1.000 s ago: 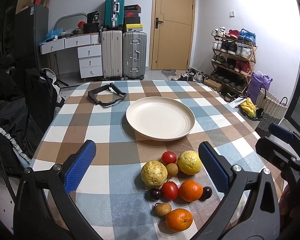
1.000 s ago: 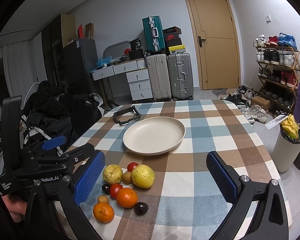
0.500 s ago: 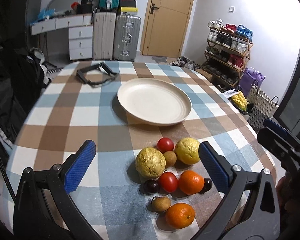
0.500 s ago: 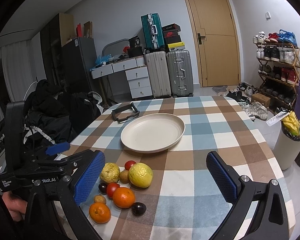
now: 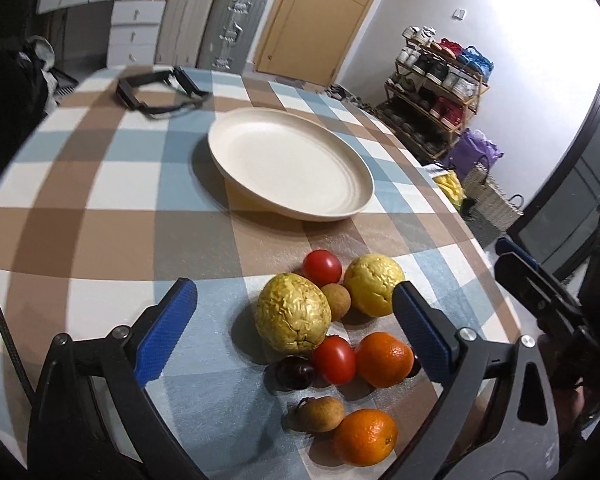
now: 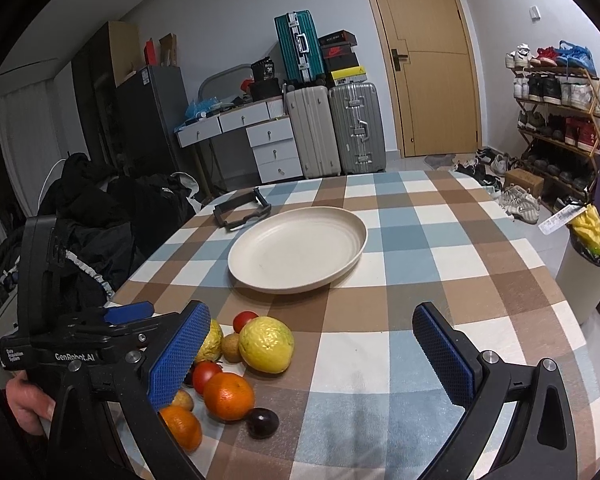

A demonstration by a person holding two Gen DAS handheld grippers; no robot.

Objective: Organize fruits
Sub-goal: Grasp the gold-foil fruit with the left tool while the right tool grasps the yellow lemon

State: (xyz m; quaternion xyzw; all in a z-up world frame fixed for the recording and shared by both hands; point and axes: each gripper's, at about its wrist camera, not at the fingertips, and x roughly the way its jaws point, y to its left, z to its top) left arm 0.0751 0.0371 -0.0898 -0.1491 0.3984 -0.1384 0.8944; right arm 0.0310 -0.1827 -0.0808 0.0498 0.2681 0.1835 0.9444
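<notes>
The left gripper (image 5: 294,334), its fingers (image 5: 165,334) spread but just narrowing, grasps nothing; the wrinkled yellow fruit (image 5: 293,318) lies between them on the checked surface (image 5: 100,184), untouched. The right gripper (image 6: 312,358) is released, the heap left of it. One dark plum (image 5: 415,364) is half hidden. Counted: two oranges, two tomatoes, one empty plate (image 5: 288,164).

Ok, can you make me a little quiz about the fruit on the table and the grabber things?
1. True or false: the cream plate already has fruit on it.
2. How many oranges lie on the checked tablecloth?
3. The wide-open left gripper has which fruit between its fingers? A) the wrinkled yellow fruit B) a banana C) a green apple

Key: 1 false, the plate is bare. 2 two. 3 A, though the fingers are not touching it.
</notes>
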